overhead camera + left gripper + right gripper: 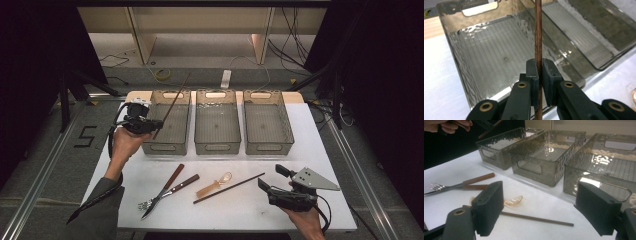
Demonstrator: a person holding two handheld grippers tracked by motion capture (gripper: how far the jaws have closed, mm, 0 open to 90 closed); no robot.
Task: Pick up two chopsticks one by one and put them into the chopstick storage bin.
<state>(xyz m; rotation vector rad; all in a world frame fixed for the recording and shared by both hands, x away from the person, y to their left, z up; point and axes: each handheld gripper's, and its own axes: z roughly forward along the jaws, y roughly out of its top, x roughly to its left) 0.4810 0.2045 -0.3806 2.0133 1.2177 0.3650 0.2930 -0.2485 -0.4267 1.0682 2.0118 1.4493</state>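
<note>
My left gripper (154, 125) is shut on a dark wooden chopstick (175, 100) and holds it above the near-left part of the left clear bin (150, 149). The stick slants up and away over that bin. In the left gripper view the pads pinch the chopstick (538, 32) low on its length, with the ribbed bin floor (491, 50) below. My right gripper (271, 177) rests open at the table's near right, holding nothing. Between its wide jaws in the right gripper view lie a second chopstick (536, 218) and a translucent spoon (512, 201).
Three clear bins stand in a row at the back: left, middle (217, 147) and right (268, 146). A fork (150, 202) and a wooden-handled knife (172, 179) lie crossed at the near centre, next to the spoon (216, 184) and the loose chopstick (230, 187).
</note>
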